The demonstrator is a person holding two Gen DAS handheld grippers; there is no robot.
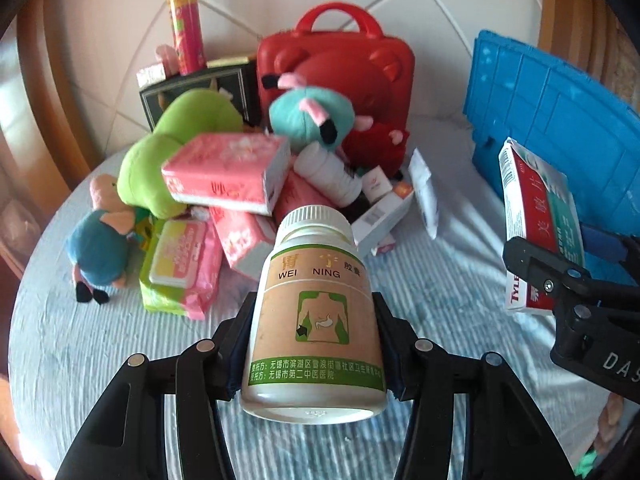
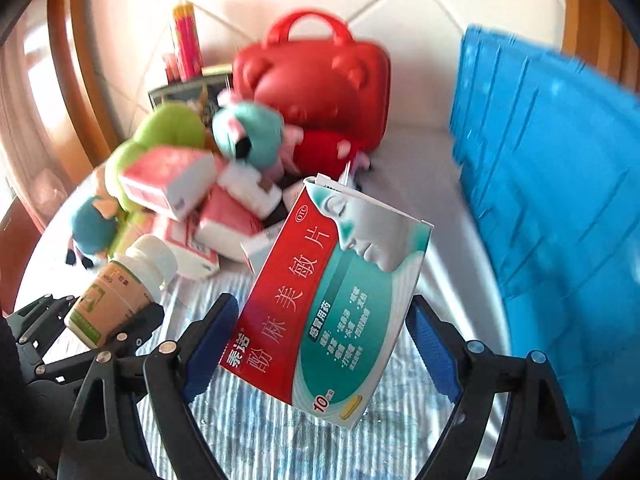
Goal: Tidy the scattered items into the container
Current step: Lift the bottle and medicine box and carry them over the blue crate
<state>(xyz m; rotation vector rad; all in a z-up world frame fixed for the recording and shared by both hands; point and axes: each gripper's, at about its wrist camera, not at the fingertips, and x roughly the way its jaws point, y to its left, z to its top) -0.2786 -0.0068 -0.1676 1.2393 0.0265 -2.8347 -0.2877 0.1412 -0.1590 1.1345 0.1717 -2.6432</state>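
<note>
A round bench [image 1: 460,280] under a pale blue striped cloth [image 1: 100,340] stands on a floor of large cream tiles [image 1: 120,32]. Curved brown wood [image 1: 48,80] frames the edges, and bright daylight falls across the cloth.

Both cams ride the grippers, angled down at the table [image 1: 80,360] from close up. Each catches the same pile of toys [image 2: 168,152] and the blue crate [image 1: 552,112].

Glossy plastic on the pill bottle [image 1: 316,312], ribbed cap. Shiny printed card on the medicine box [image 2: 332,300]. Ribbed pale cloth over the table [image 1: 440,280]. Beyond the bottle, soft plush toys [image 1: 180,152], a glossy red plastic case [image 1: 340,64]; moulded blue plastic crate [image 1: 560,120] beside.
</note>
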